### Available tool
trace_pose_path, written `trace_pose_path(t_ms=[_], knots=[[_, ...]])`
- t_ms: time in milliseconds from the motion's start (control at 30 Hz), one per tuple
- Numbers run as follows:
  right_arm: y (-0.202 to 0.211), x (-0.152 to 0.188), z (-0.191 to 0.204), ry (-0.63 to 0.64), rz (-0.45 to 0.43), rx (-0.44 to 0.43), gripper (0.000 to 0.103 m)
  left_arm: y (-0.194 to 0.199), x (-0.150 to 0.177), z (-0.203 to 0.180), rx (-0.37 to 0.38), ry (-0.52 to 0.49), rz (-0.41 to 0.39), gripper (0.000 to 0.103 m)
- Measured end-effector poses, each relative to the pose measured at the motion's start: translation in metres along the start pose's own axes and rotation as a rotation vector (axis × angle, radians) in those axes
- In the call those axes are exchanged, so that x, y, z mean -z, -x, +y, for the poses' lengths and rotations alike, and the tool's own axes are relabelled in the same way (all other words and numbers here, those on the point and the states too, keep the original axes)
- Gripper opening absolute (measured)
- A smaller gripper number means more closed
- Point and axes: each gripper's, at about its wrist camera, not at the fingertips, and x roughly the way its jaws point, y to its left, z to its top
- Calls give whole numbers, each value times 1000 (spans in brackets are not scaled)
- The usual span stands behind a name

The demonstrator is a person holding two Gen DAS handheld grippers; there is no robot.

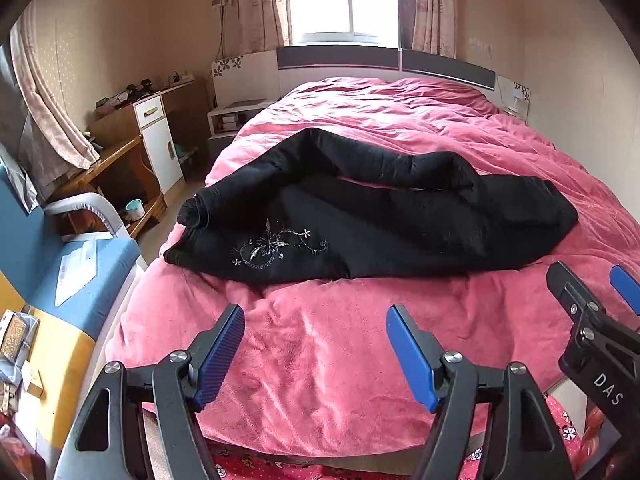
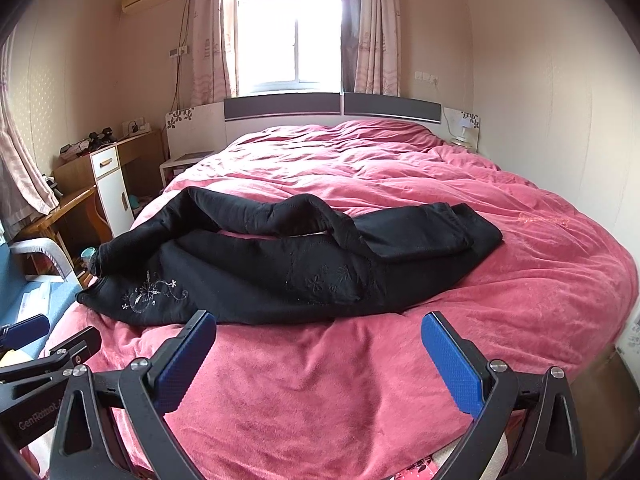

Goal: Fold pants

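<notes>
A pair of black pants (image 1: 372, 216) is lying crumpled across the near half of a bed covered by a pink blanket (image 1: 320, 344). The waist end is sitting toward the right, while the leg ends are reaching the bed's left edge, where a silver floral embroidery (image 1: 276, 246) is showing on the nearer leg. The farther leg is arching up and over, leaving a gap of pink showing between the two legs.

The left tongs (image 1: 316, 322) are hovering above the blanket just short of the pants, their blue pads standing wide apart and gripping nothing. The right tongs (image 2: 320, 332) are hanging in much the same way, near the front edge of the pants, also spread wide and empty. In the left wrist view the right tongs are appearing at the right edge, close beside the left pair.

Beyond the bed, a headboard (image 2: 332, 110) is standing under a bright window (image 2: 288, 28) with curtains. A wooden desk (image 1: 120, 152) and a white cabinet (image 1: 160, 144) are standing to the left.
</notes>
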Motion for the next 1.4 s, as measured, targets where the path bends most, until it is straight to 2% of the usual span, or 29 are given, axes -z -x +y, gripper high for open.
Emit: trace_pose_path(t_ms=[200, 633, 900, 1000, 1133, 1200, 1333, 1400], knots=[[-2, 1, 2, 3, 6, 3, 103, -4, 1, -1, -6, -2, 7, 75], [-13, 5, -3, -4, 44, 10, 103, -4, 1, 2, 37, 18, -9, 75], [-28, 8, -12, -12, 82, 32, 103, -25, 5, 13, 68, 68, 62, 75], [-34, 9, -15, -1, 90, 46, 103, -37, 8, 20, 118, 111, 106, 75], [-43, 9, -19, 2, 107, 66, 103, -58, 16, 39, 279, 243, 183, 75], [-50, 8, -22, 3, 121, 70, 103, -67, 18, 44, 307, 272, 210, 74], [-67, 8, -27, 22, 139, 59, 103, -81, 21, 55, 354, 302, 190, 73], [-76, 10, -31, 26, 137, 4, 103, -92, 22, 63, 414, 336, 186, 75]])
